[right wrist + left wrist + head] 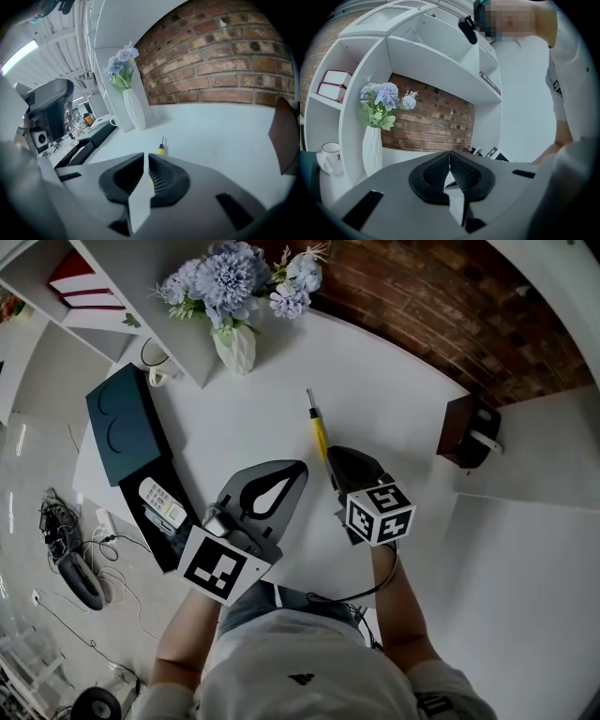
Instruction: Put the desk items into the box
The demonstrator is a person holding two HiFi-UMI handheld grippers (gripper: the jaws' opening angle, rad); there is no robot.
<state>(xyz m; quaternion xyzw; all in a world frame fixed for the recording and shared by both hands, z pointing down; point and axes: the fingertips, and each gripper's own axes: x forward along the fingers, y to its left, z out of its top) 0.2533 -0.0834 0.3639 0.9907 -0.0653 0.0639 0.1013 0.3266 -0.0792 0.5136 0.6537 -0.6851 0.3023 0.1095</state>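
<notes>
- The right gripper (146, 154) has its dark ribbed fingers (164, 176) drawn together, with only a hairline slit between them and nothing clamped.
- A slim screwdriver with a yellow handle and thin metal shaft (319, 430) lies flat on the white bench (394, 399), shaft pointing away from the person. The right fingers sit right at the near end of its handle. In the right gripper view a strip of yellow shows through the slit, and the rest of the tool lies just ahead of the tips.
- The left gripper (450, 153) is held over the bench, just beside the right one, and its fingers meet at the tips with nothing between them.
- A flat dark teal box (122, 418) with two rounded shapes on its top lies at the bench's left edge, well apart from the screwdriver.
- Next to that box, a white remote control (161, 501) rests in a black tray (161, 538); I cannot tell whether the tray is part of the box.
- A white ribbed vase of pale blue flowers (234, 345) stands upright at the back of the bench, against a white shelf unit (169, 296).
- A white mug (155, 357) sits just beside the vase on the shelf side.
- A brown box-like holder (466, 432) stands at the bench's right edge, in front of the red brick wall (450, 306).
</notes>
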